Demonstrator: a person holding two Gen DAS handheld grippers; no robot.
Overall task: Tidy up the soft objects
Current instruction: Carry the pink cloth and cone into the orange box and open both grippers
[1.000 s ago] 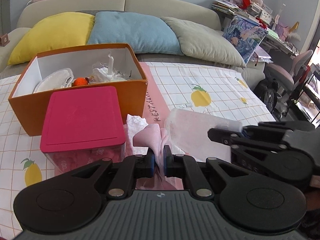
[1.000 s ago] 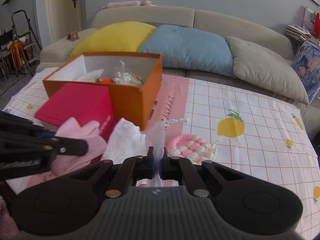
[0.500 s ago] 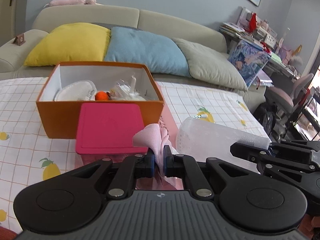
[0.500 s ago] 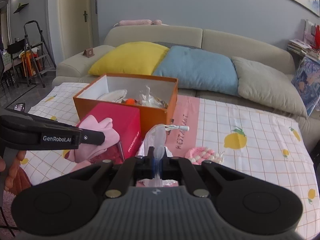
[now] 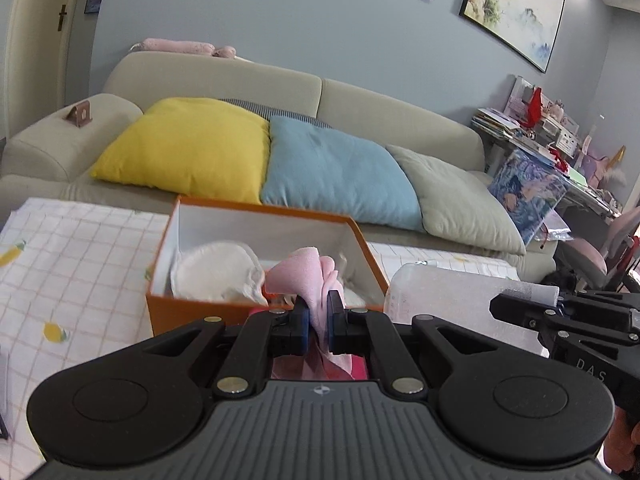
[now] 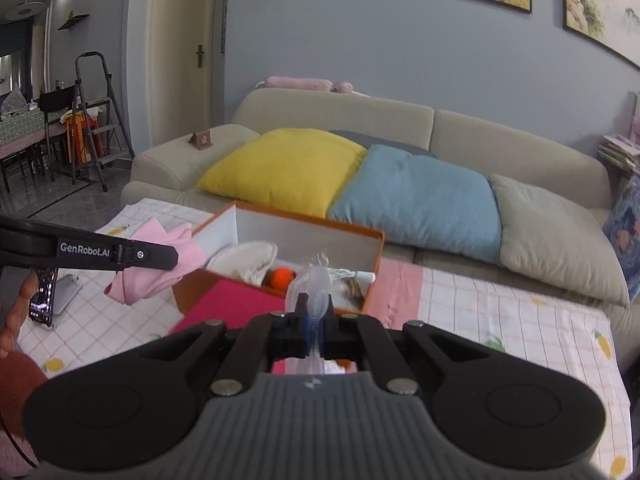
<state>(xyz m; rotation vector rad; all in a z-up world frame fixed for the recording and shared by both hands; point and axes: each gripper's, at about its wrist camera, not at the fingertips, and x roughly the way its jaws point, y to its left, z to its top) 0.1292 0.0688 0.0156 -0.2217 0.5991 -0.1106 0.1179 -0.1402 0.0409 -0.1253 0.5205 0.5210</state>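
My left gripper (image 5: 317,314) is shut on a pink cloth (image 5: 310,276) and holds it up in the air in front of the orange box (image 5: 200,312); the cloth also shows in the right wrist view (image 6: 160,268). My right gripper (image 6: 317,316) is shut on a clear plastic bag (image 6: 312,284), held up to the right of the left one; the bag also shows in the left wrist view (image 5: 448,292). The orange box (image 6: 304,232) holds a white pad (image 5: 216,272), an orange ball (image 6: 282,276) and other small items.
A pink-lidded container (image 6: 228,304) sits in front of the box on the checked tablecloth (image 5: 80,264). A sofa with yellow (image 5: 188,148), blue and grey cushions stands behind. A phone (image 6: 42,296) lies at the table's left edge. A cluttered desk (image 5: 560,152) is at the right.
Both grippers have risen well above the table with the pink cloth and the plastic bag in them. The views now look over the orange box toward the sofa and wall.
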